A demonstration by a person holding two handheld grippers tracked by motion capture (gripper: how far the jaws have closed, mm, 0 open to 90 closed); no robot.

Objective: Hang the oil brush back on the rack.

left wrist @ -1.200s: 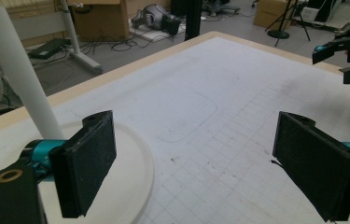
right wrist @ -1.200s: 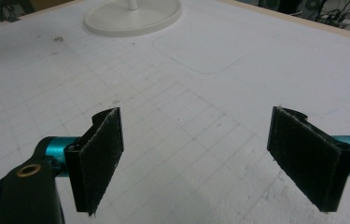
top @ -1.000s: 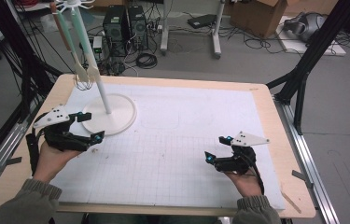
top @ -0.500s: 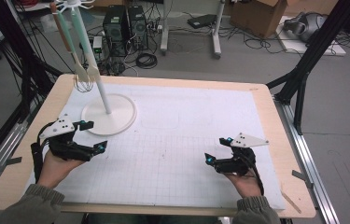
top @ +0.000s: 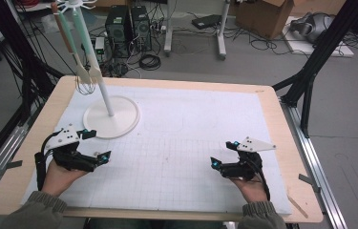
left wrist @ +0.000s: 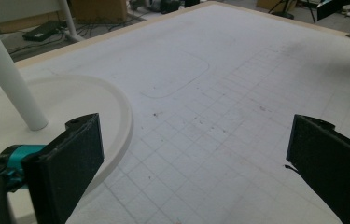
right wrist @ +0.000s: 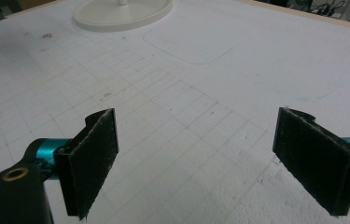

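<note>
— White stand (top: 101,88), where exactly?

— Far left of the counter (top: 285,143), upright on the gridded mat (top: 176,143). Rests on a round base (top: 112,117), just beyond the left gripper (top: 99,144), near but apart.

— Anything cut off?

— Top of the stand, lost at the upper edge of the high view. In the left gripper view, just the lower pole and part of the base. In the right gripper view, a slice of the base at the top edge.

— And the utensils (top: 78,47) hanging from it?

— Hard to make out. Long handles, one wooden, one pale green, with a wire whisk (top: 85,86) lowest, over the counter's far left corner. Hooks cut off along with the top.

— Hands?

— Mostly hidden under the gripper bodies. Sleeves cropped at the bottom edge.

— Left fingers (left wrist: 70,158)?

— Spread wide, and just been opening further. Nothing between them but bare mat, so grasping nothing. Close to the base rim on one side; touching or not, impossible to tell.

— Right gripper (top: 221,153)?

— Near right of the counter, well apart from the stand. Fingers (right wrist: 93,154) released wide, empty, low over the mat. Contact with the mat unclear.
</note>
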